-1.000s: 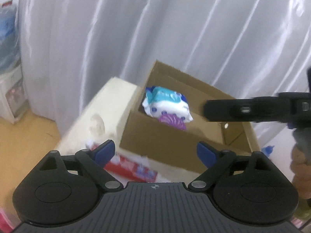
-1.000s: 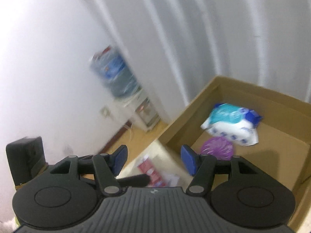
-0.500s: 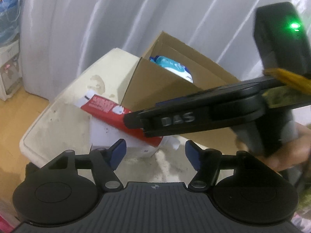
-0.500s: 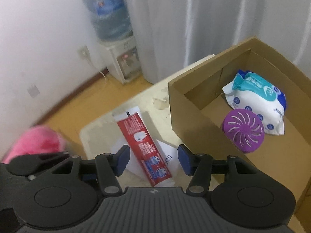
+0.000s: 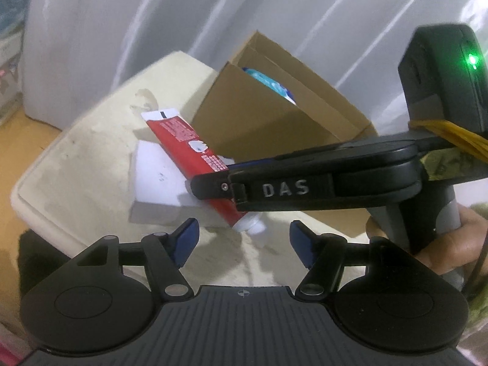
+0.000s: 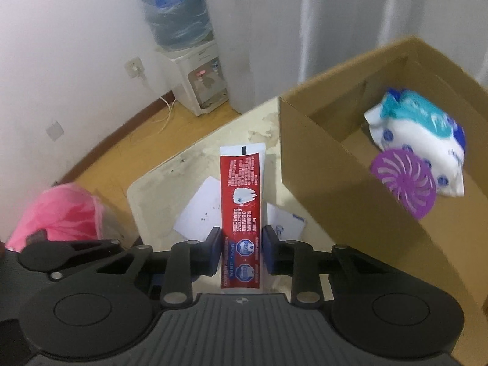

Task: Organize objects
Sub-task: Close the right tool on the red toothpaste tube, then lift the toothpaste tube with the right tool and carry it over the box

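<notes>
Red toothpaste tube [image 5: 195,149] is the thing that changed. Left wrist view: half a second ago the right tongs [image 5: 213,184] were crossing in over it; now they sit right on the cap half of the tube, seen edge-on, so finger gap unreadable from here. Tube lies partly on a white paper sheet [image 5: 158,183] on the cream worktop [image 5: 76,158], cap end toward this camera, just beside the cardboard box [image 5: 262,116]. Left tongs [image 5: 244,238] are spread, nothing between them, hanging back near the tube's cap.

Right wrist view: settles it. Right tongs [image 6: 239,247] have gone from spread half a second ago to pressed against both sides of the tube [image 6: 241,201], low on its cap half; crimped end points away toward the worktop's far edge. Can't tell yet whether the tube is off the surface. Box [image 6: 323,183] is just to the right, open top, already holding a wipes pack [image 6: 427,134] and a purple disc [image 6: 402,183].

Read: grasp looks made, so the pick phase is likely done. Remaining, by my judgement: lift, carry right over the box wall, release inside. Soft tube may sag or swing.
</notes>
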Motion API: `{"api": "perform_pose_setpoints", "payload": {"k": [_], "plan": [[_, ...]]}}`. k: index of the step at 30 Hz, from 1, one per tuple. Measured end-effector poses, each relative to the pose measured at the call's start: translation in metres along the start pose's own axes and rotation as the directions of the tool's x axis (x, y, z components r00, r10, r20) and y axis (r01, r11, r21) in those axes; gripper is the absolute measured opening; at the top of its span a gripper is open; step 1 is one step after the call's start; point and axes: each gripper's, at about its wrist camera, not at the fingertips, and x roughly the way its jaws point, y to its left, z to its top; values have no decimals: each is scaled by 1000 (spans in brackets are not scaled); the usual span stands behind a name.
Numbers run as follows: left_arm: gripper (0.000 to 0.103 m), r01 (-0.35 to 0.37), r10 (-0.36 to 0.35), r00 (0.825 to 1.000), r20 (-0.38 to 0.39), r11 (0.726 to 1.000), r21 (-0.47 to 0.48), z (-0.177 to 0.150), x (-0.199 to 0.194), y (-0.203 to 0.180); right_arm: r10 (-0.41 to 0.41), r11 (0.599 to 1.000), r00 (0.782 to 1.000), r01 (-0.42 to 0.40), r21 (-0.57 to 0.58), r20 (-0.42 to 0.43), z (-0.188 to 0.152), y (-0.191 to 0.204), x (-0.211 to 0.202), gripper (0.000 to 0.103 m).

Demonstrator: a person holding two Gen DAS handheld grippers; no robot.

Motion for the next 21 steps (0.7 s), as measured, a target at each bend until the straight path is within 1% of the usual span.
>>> {"api": "perform_pose_setpoints", "payload": {"k": [3,9,11,16,21], "plan": [[66,9,-9,1000,-13,1000,-5,-2,4,0,23,998,1000,-24,54,8,-5,-7,-3,30],[55,34,-35,999,-26,998,-52,-2,12,4,75,986,997,-77,147,22,-14,-16,-8,30],[51,28,-30,999,-31,998,-65,-2,15,6,93,979,995,-96,180,28,-17,-20,-9,30],[43,13,-15,1000,-28,998,-64,-4,19,7,154,947,987,-161,278,45,-24,-34,-10,30],[39,-7,6,999,-33,999,-33,-7,22,2,195,918,979,-204,339,61,-29,-41,-7,31]]}}
